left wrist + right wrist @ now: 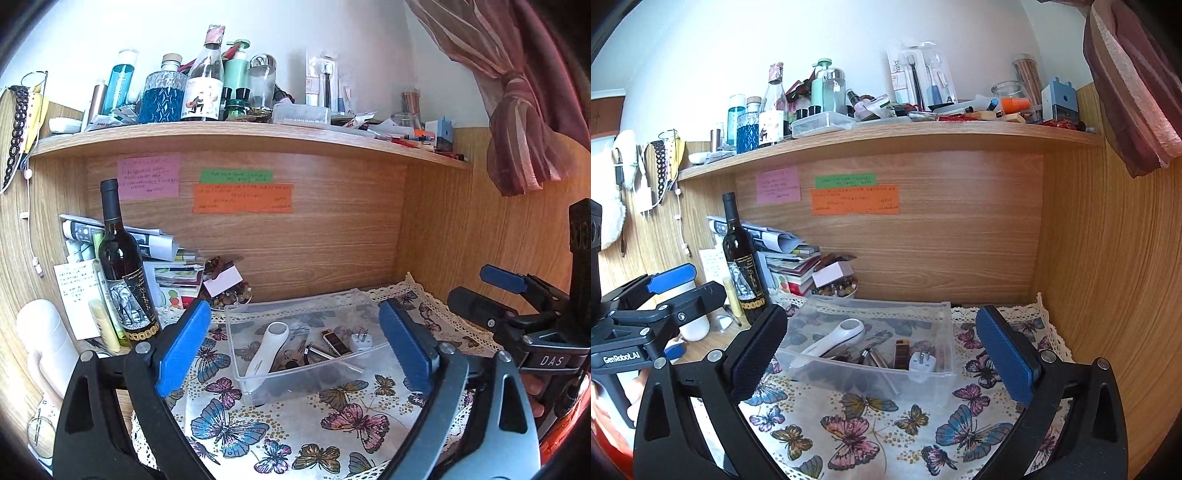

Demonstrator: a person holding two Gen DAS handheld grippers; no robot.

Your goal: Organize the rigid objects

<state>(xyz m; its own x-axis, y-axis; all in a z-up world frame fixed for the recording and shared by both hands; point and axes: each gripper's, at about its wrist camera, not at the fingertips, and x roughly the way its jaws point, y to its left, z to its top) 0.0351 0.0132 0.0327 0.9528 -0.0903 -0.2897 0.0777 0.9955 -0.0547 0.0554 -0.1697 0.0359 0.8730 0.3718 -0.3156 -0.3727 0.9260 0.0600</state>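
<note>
A clear plastic box [236, 314] [945, 310] stands on the butterfly-print cloth [280, 428] [886, 424]. In it lie a white handheld device [266, 347] [831, 341], a white plug adapter [359, 341] [921, 363], a dark lighter-like stick [334, 341] [902, 354] and small metal pieces. My left gripper [293, 343] is open and empty, its jaws standing either side of the box from the near side. My right gripper [882, 350] is open and empty, also facing the box. Each gripper shows at the edge of the other's view.
A dark wine bottle [123, 266] [742, 266] stands left of the box, by stacked papers and a bowl of beads [231, 295]. A crowded shelf [236, 134] [886, 134] hangs above. Wooden walls close the back and right. A curtain [524, 96] hangs at the right.
</note>
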